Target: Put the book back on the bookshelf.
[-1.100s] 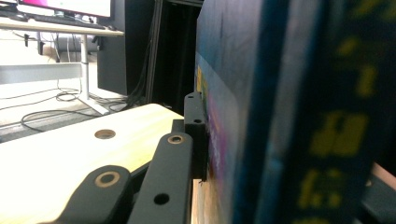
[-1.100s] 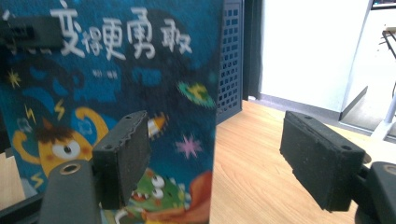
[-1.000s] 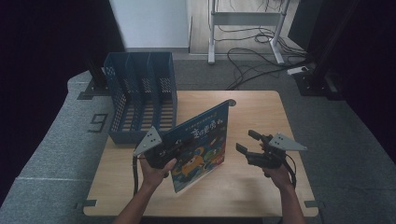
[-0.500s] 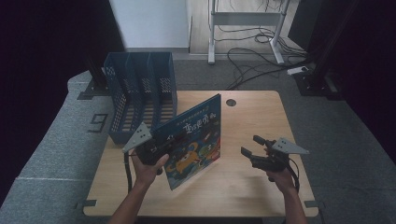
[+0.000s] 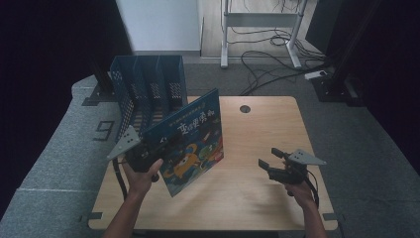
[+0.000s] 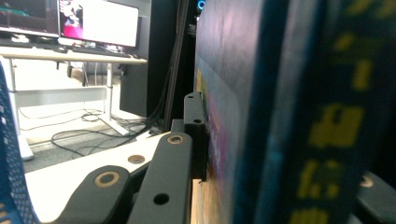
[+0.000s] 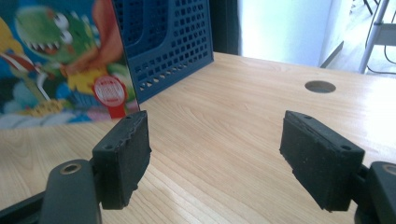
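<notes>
At the lower left of the high view, the left gripper (image 5: 148, 154) is clamped on the edge of a blue picture book (image 5: 190, 141), holding it upright and tilted above the wooden table (image 5: 257, 129), left of centre. The book stands just in front of the blue slotted file rack (image 5: 148, 89) at the upper left. At the lower right, the right gripper (image 5: 273, 159) hangs over bare wood, its jaws apart with nothing between them.
</notes>
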